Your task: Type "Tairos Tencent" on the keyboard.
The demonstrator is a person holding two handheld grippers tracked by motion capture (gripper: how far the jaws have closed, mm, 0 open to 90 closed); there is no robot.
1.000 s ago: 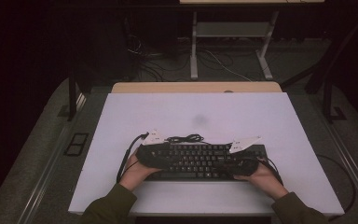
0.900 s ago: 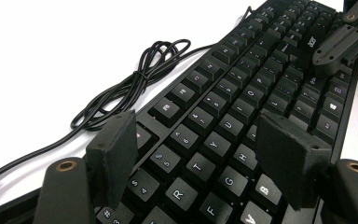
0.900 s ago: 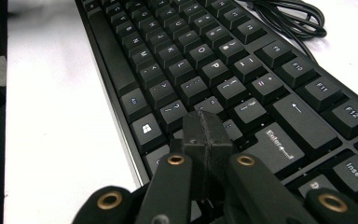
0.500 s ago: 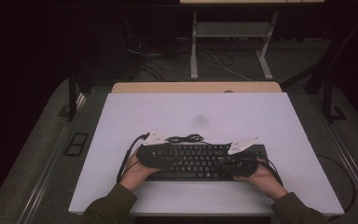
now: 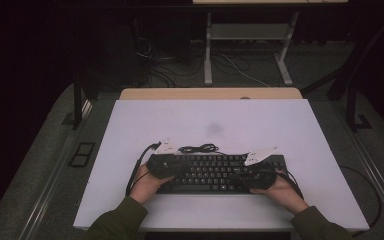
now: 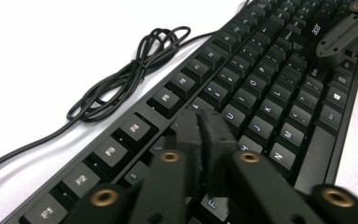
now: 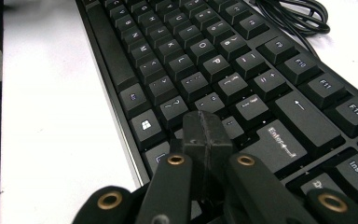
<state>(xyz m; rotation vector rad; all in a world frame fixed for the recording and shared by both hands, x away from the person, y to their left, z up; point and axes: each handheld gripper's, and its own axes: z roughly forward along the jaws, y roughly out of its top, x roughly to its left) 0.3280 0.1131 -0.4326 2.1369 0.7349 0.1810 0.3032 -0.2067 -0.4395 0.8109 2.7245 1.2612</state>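
Since the earlier high views, little has shifted on the table: both hands sit where they were at the two ends of the keyboard [image 5: 215, 172], and the one change is in the left gripper [image 6: 200, 133], whose jaws have just been closing and now meet pad to pad with nothing between them. The right gripper [image 7: 204, 135] is likewise pressed closed on empty air, its tips poised over the keys near Enter and the Windows key. That keyboard lies flat on the white table [image 5: 210, 120], toward the person's edge of it. By my reading it is a stiff, fairly light plastic slab with smooth, slick edges; the keycaps give under pressure and could pop off, so any hold is better taken on the bare frame at the short ends than on the keys. Closed tips, as they stand, suit pressing single keys rather than lifting. Just beyond the far edge of the keyboard lies its bundled cable [image 6: 130, 74], loosely coiled, which could drag or snag if the board is slid. Nothing else on the table crowds the keyboard.
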